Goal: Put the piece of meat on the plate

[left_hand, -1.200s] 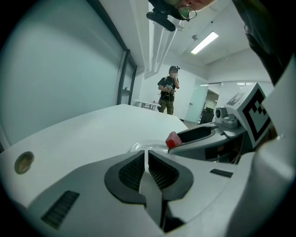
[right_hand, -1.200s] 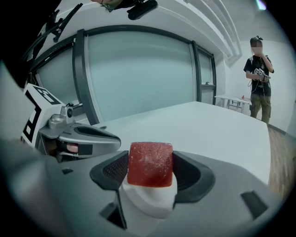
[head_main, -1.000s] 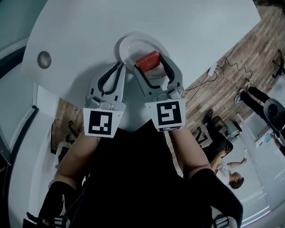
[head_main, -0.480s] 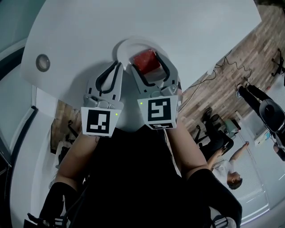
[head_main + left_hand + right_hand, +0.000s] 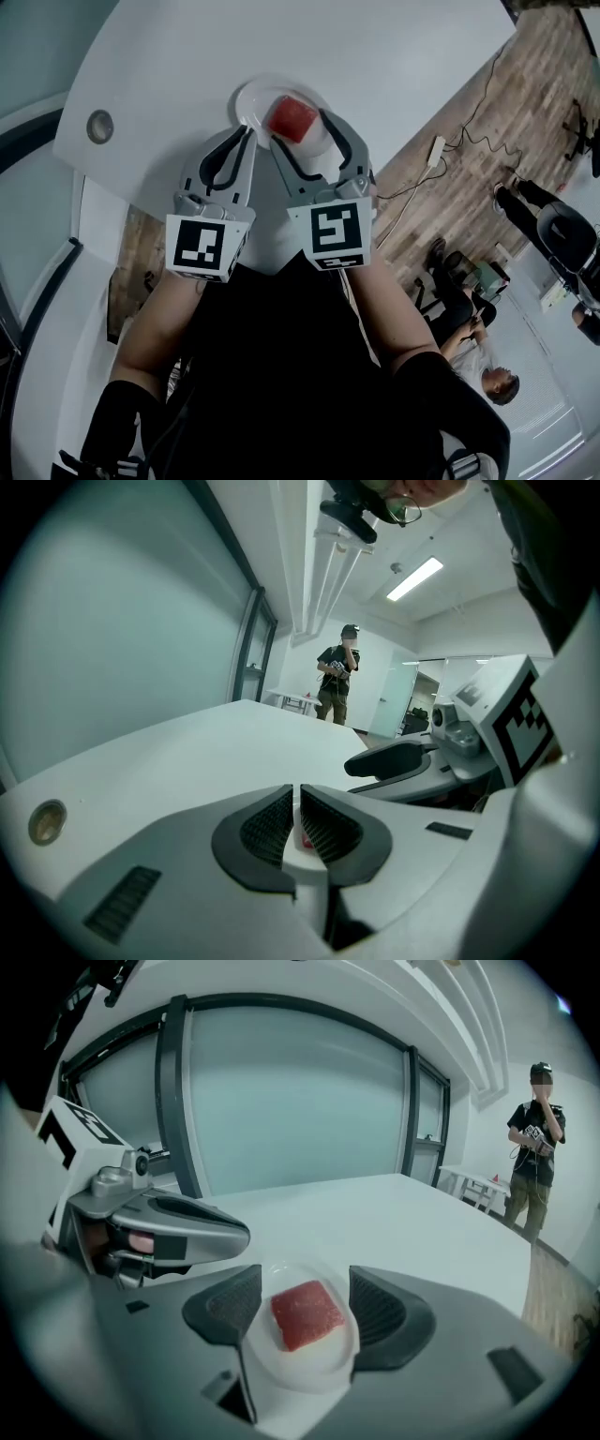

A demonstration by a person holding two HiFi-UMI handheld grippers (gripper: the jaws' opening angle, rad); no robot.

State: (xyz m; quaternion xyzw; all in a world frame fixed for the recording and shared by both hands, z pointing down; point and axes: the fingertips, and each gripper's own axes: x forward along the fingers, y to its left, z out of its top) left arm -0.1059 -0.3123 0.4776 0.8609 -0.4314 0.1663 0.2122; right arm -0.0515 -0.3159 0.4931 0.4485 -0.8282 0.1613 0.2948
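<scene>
A red cube of meat (image 5: 292, 119) (image 5: 307, 1314) lies on the small white plate (image 5: 253, 101) (image 5: 319, 1372) on the white table. My right gripper (image 5: 300, 131) (image 5: 305, 1309) is open, one jaw on each side of the meat with a gap to it on both sides. My left gripper (image 5: 246, 139) (image 5: 298, 822) hovers just left of the plate, jaws shut with only a thin slit between the ribbed pads and nothing in them. Through that slit a sliver of plate and red shows.
A round metal cap (image 5: 99, 125) (image 5: 47, 820) is set in the table to the left. The table's edge runs close on the right, over a wooden floor with a power strip (image 5: 436, 150). A person (image 5: 534, 1147) stands far off.
The right gripper held the meat over the plate a second ago. Its jaws have since opened and the meat now rests on the plate. The left gripper has barely moved.
</scene>
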